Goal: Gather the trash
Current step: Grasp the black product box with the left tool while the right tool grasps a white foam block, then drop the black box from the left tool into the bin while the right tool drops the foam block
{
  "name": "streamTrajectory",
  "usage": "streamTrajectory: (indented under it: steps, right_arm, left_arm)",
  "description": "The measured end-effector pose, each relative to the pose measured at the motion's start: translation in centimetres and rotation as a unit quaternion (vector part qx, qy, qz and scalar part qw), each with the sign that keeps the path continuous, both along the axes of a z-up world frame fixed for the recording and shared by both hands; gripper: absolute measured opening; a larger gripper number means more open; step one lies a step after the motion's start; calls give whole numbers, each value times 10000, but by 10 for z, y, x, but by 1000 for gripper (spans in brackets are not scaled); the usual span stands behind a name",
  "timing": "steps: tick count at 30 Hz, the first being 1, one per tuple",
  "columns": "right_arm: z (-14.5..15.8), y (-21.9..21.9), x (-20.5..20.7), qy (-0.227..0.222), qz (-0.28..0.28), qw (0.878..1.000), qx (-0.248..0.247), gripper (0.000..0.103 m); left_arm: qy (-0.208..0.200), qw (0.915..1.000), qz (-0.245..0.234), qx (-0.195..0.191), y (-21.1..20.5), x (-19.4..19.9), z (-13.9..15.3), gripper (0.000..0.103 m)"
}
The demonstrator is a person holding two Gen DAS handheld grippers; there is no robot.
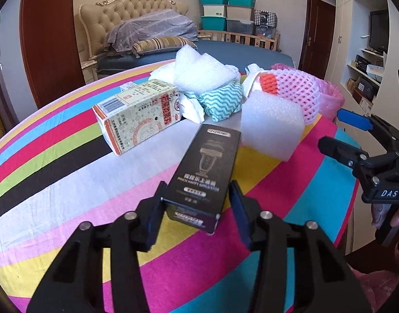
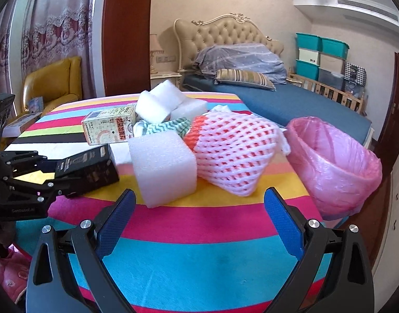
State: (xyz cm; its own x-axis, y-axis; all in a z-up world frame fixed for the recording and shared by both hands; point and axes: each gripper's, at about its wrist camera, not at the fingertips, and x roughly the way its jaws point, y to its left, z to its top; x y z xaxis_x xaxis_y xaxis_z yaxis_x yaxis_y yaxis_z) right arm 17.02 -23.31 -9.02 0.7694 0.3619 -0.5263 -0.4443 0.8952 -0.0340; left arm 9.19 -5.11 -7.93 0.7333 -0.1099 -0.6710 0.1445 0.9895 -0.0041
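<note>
Sitting between left hand-held gripper (image 1: 195, 203) pads, seemingly gripped, black box (image 1: 203, 174)

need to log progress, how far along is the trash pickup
Barely started. Done: nothing visible in the pink bin, though its bottom is hidden. In hand: the left gripper straddles the black box; whether it grips yet is unclear. The right gripper is open and empty. Left on the table: foam block, net sleeve, printed carton, cloth, more foam.
</note>
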Motion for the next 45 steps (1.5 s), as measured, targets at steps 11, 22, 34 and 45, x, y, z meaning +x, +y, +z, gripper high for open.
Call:
streamTrajectory:
  steps: [11,22,34,45]
  right_arm:
    - [0,34,22,246,391,9984,-317,93]
    - [-12,52,39,475,695,9952,-506,70]
    - [-16,46,11,343,788,9958,-308,62]
    - [-1,26,-14,124,686,9976,26,62]
  left_arm:
    - [-222,9995,238,-41,12,-6,6,42]
    - [-166,9989,371,-240,19,1,7,63]
    - [-199,9994,247,-146,12,1,2,39]
    - [-522,9981,326,10,6,-10,13,39]
